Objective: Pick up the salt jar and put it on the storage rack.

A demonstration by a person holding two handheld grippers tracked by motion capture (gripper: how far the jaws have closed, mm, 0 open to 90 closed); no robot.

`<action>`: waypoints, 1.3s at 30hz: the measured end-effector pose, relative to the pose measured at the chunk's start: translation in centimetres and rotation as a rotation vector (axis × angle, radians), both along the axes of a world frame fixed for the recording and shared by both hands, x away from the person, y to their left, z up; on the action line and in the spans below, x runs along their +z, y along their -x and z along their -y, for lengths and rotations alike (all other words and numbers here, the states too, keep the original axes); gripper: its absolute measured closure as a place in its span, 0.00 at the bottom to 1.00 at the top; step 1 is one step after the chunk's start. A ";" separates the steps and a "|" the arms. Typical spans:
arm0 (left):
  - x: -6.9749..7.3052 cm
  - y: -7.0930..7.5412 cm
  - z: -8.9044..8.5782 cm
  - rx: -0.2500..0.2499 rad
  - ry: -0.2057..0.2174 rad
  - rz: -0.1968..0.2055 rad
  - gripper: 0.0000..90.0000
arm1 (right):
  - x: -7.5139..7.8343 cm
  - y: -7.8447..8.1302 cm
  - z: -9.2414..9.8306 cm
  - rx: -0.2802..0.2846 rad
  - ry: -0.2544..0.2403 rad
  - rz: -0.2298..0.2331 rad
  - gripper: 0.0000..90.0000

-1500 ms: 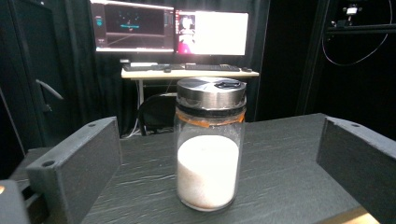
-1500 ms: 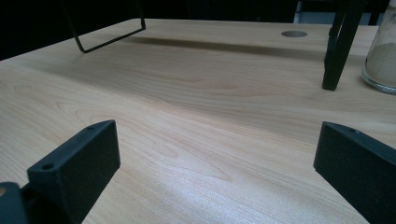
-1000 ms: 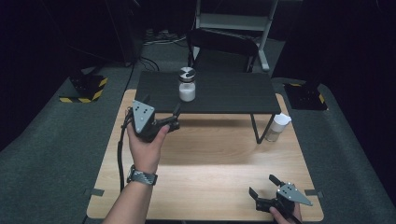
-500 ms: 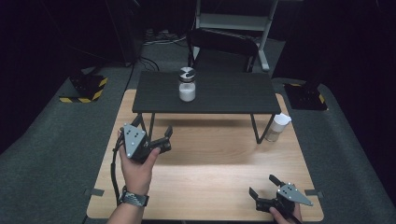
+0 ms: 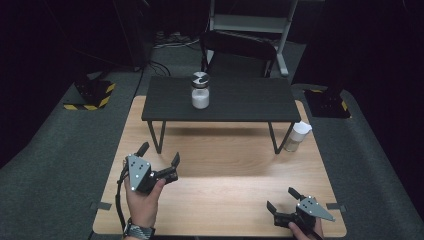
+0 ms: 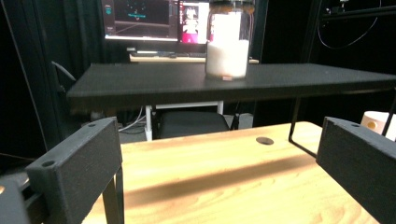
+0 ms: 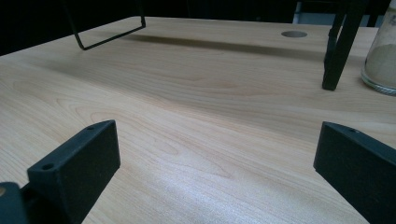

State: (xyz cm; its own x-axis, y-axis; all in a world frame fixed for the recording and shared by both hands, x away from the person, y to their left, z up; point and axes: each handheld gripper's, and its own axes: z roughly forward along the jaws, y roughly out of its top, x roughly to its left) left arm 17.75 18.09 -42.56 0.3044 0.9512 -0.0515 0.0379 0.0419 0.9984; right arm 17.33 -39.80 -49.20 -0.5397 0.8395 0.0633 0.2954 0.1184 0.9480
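A glass jar point(image 5: 200, 91) with white powder and a dark lid stands on a low black shelf point(image 5: 235, 102) at the back of the wooden table point(image 5: 220, 175); the left gripper view looks up at the jar point(image 6: 228, 44) on the shelf point(image 6: 187, 81). My left gripper point(image 5: 159, 156) is held open at the table's left, in front of the shelf, with nothing between its jaws. My right gripper point(image 5: 282, 200) rests open near the front right corner, jaws empty. A second jar point(image 5: 298, 137) with a white lid stands by the shelf's right leg, and its glass base point(image 7: 383, 60) shows in the right gripper view.
The shelf's thin black legs point(image 5: 276, 140) stand on the wood. A dark chair point(image 5: 239, 50) sits behind the table. Grey carpet point(image 5: 65, 160) surrounds it, with yellow-black striped bases point(image 5: 90, 102) at the left. Monitors point(image 6: 154, 21) glow in the background of the left gripper view.
My left gripper has drawn back from the shelf's front edge toward the near side of the table and sunk lower, still open. The right gripper has stayed put.
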 end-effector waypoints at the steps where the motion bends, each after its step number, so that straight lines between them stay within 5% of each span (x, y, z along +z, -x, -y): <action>1: -0.3 0.2 -0.1 -0.002 0.002 -0.004 0.01 | 0.0 0.0 0.0 0.000 0.000 -0.001 0.00; 14: -4.1 1.9 -1.2 -0.009 0.002 -0.064 0.01 | 0.0 0.1 0.0 0.001 0.002 0.000 0.00; 23: -6.7 2.8 -1.6 -0.013 -0.016 -0.157 0.01 | 0.0 0.2 0.0 0.001 0.003 0.001 0.00; 39: -7.6 2.4 -2.2 -0.017 -0.034 -0.290 0.01 | 0.1 0.4 -0.2 -0.002 0.017 0.005 0.00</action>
State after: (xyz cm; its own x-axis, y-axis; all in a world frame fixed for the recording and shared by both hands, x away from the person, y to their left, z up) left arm 15.38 20.28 -50.15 0.2978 0.9487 -0.1068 0.3220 0.0055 0.9467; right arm 16.93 -39.64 -49.12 -0.5384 0.8414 0.0465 0.2907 0.1336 0.9474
